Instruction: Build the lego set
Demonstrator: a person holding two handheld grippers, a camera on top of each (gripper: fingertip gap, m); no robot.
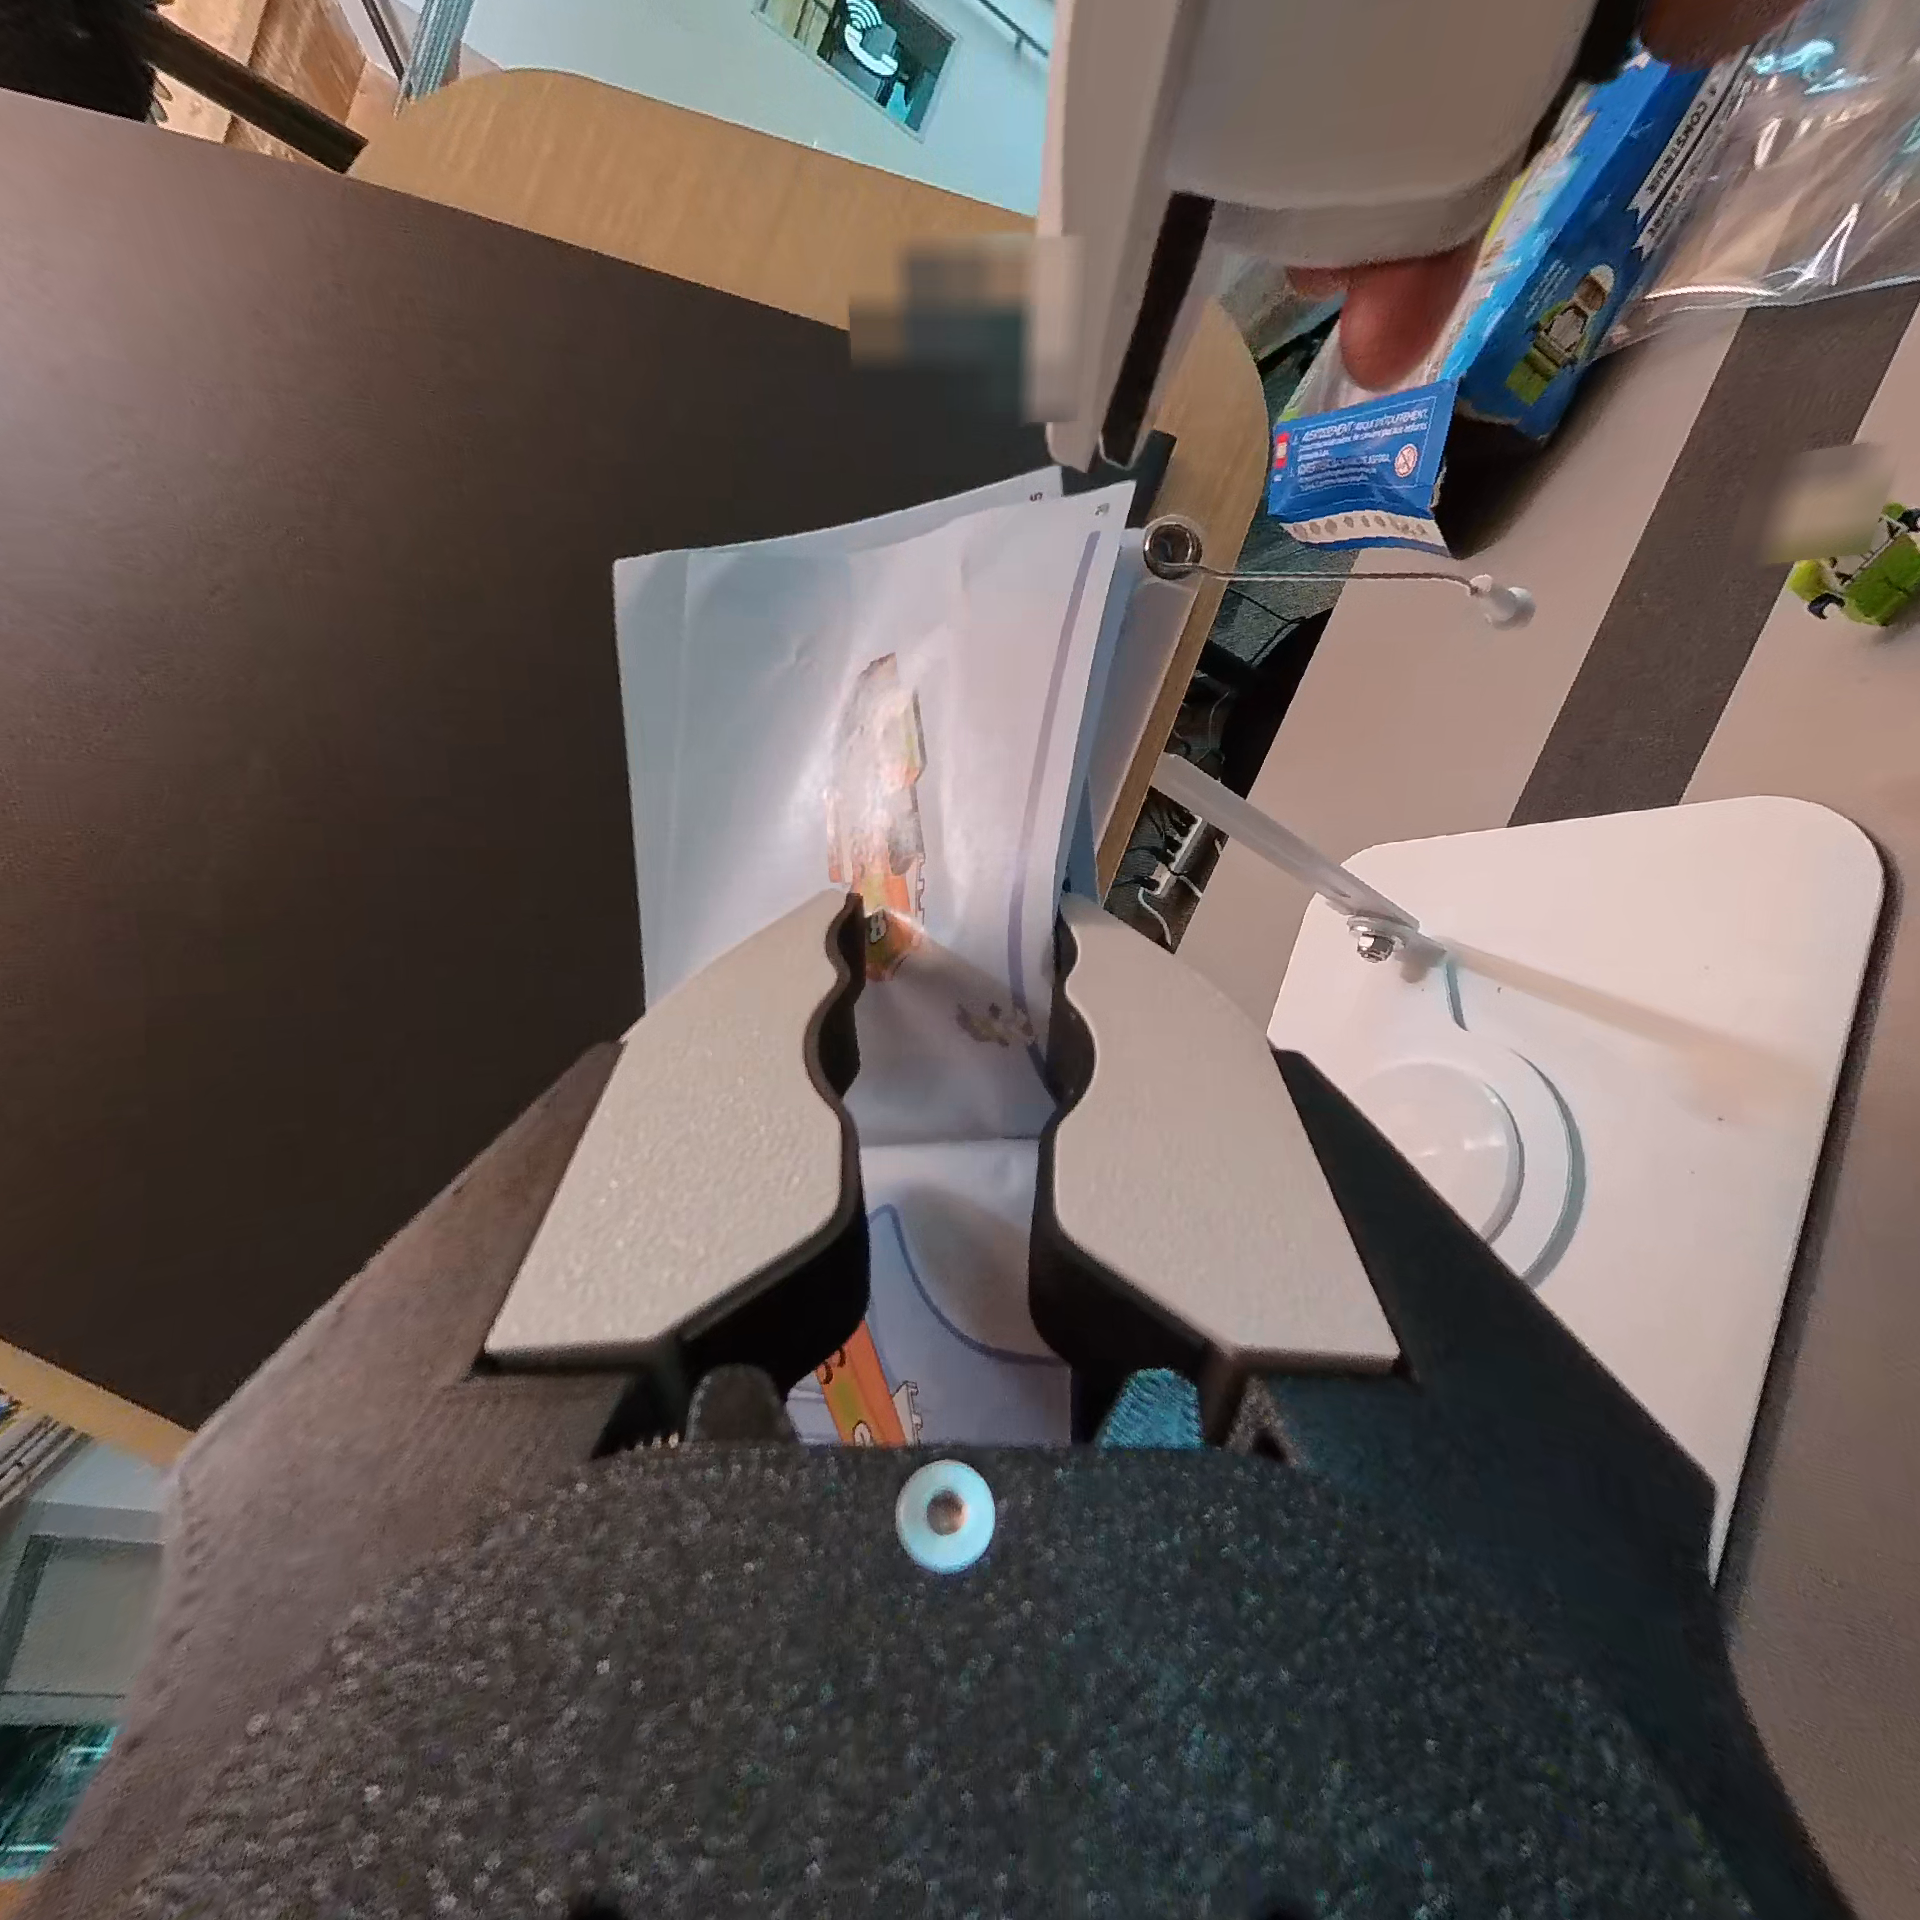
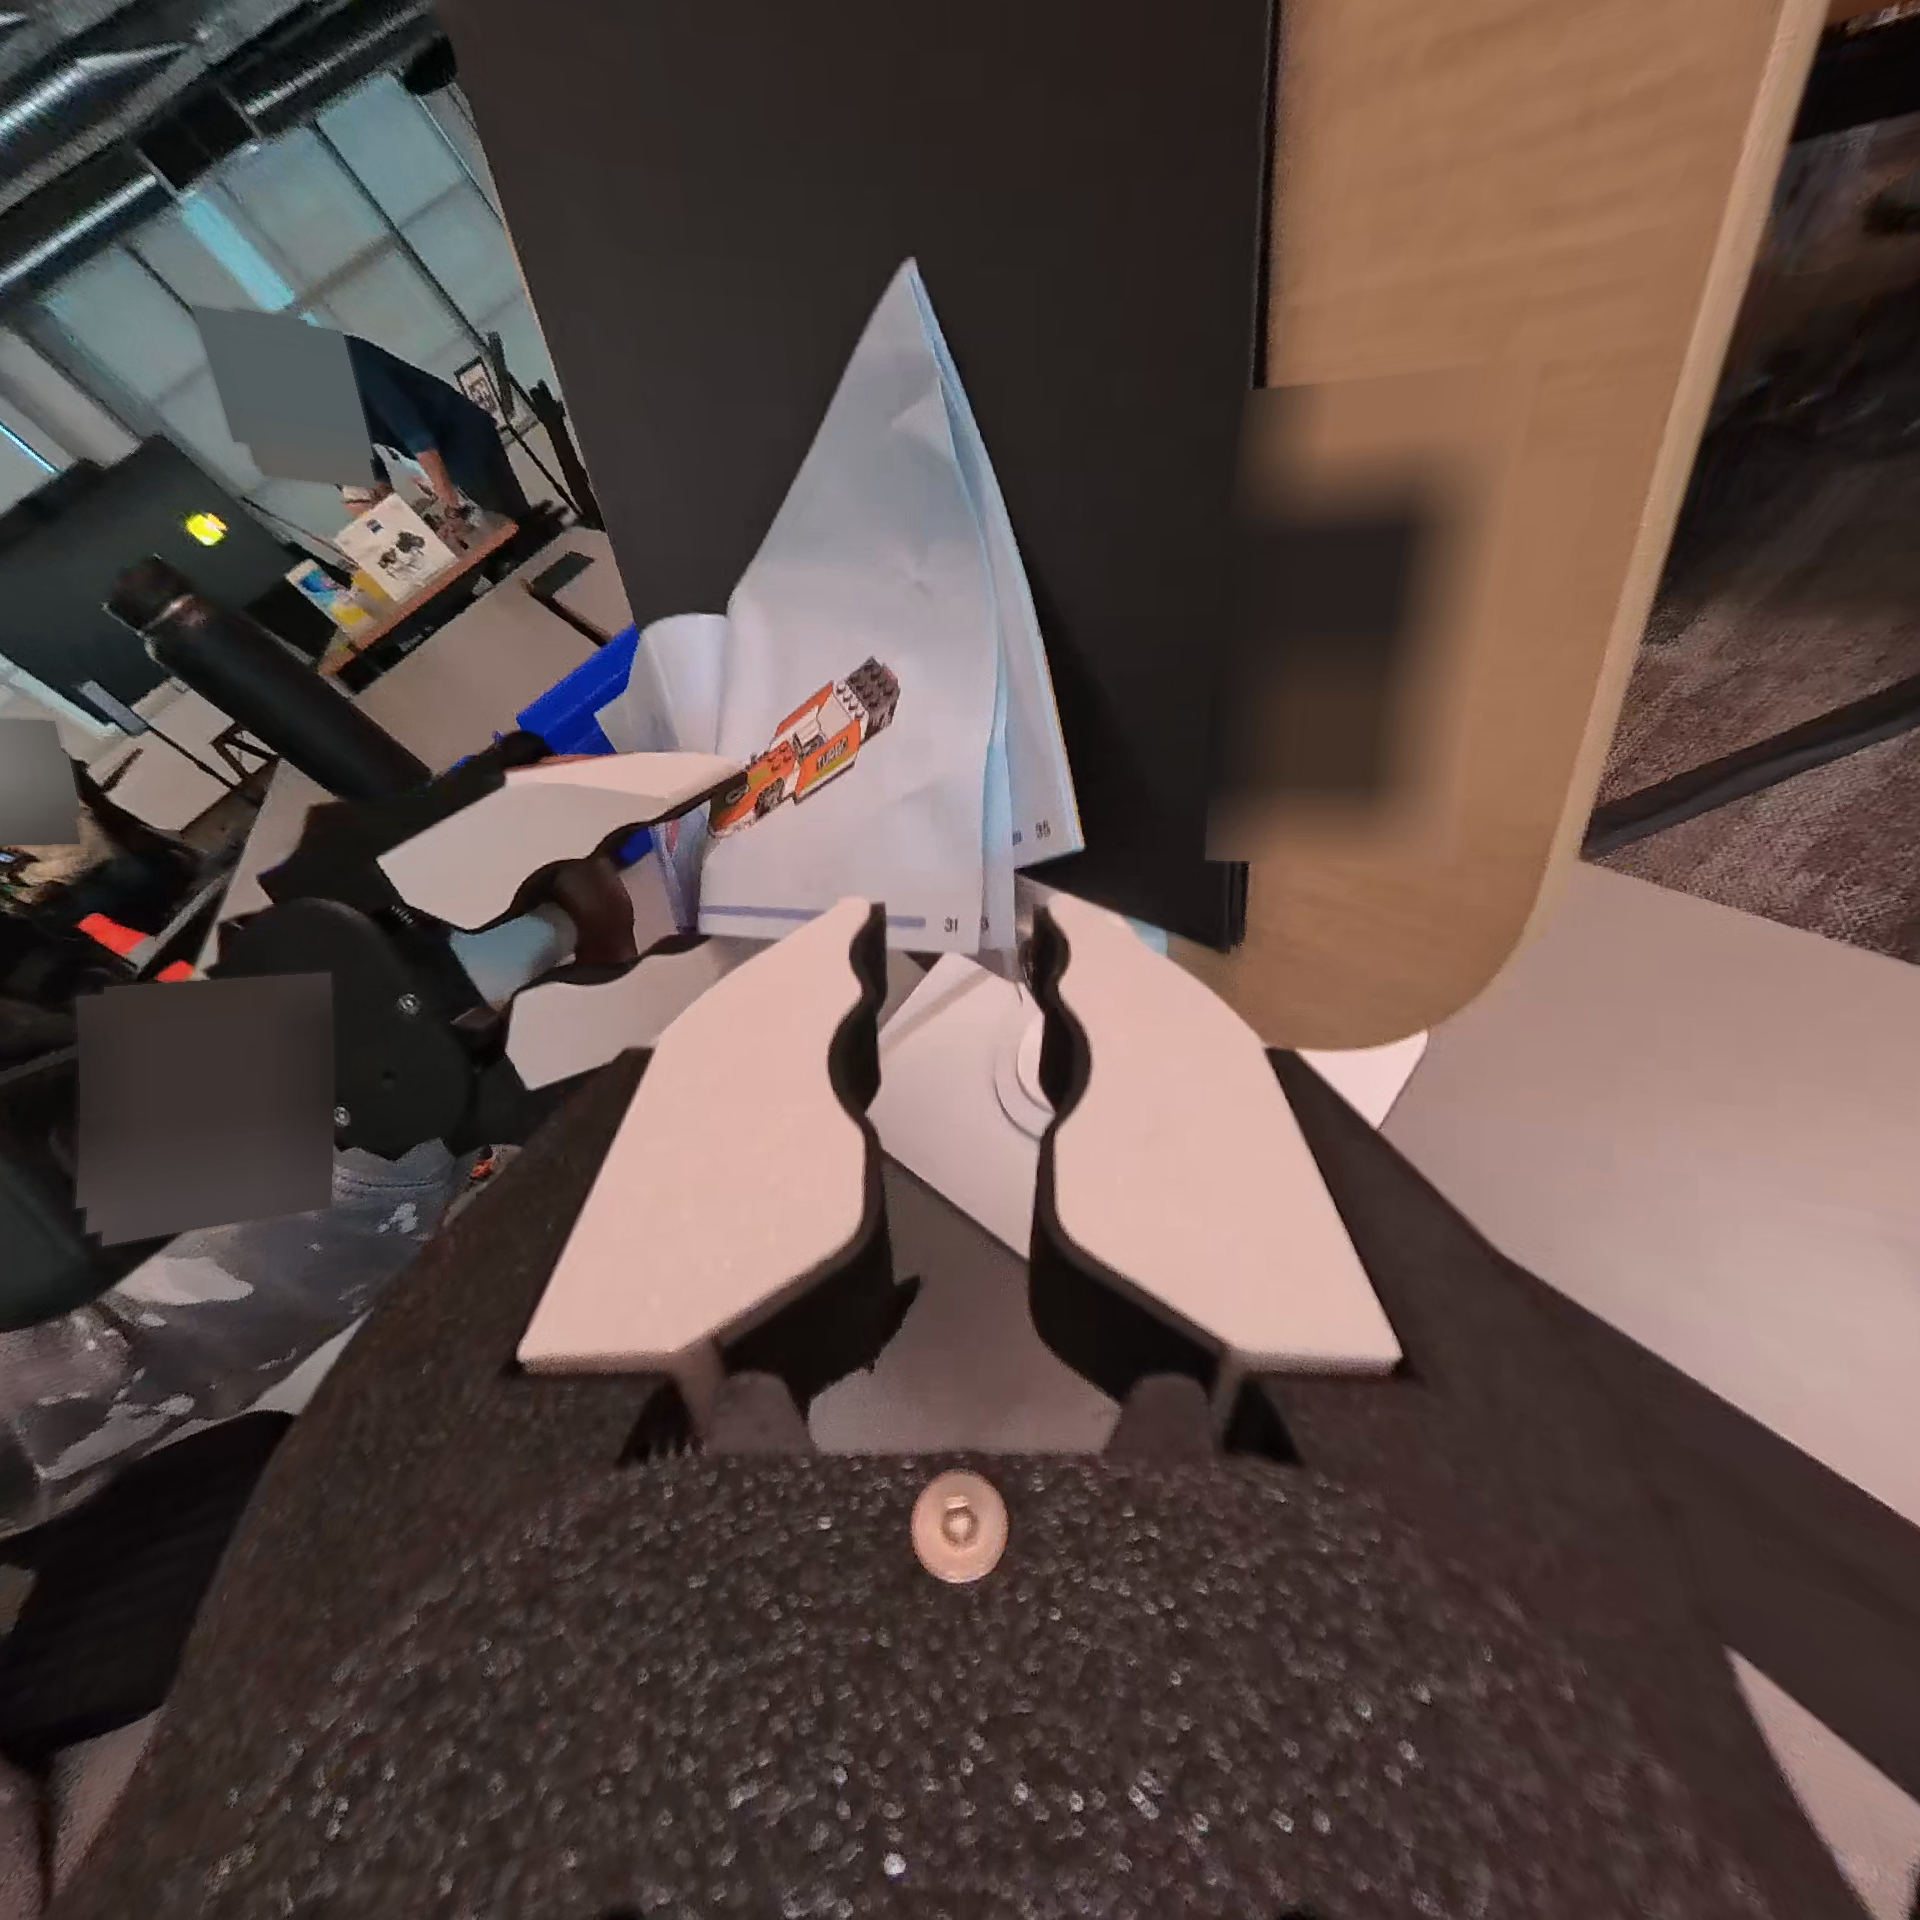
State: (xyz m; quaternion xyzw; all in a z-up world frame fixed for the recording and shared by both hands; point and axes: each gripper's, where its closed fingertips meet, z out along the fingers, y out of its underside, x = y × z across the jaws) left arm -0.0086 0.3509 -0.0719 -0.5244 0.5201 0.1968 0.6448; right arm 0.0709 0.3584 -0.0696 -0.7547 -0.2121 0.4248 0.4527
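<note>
Instruction booklet [image 2: 883,623]: upright, long axis vertical, pages fanned | left gripper [image 1: 951,940]: narrow gap, straddling pages | right gripper [image 2: 956,940]: narrow gap, at booklet's lower edge

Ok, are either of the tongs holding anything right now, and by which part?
Nothing looks clamped. Both stand open: the left tongs straddle the instruction booklet pages unpinched, and the right tongs sit by its bottom corner.

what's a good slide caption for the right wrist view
Right gripper open at the lower edge of the upright booklet, left gripper reaching in from the side.
</note>
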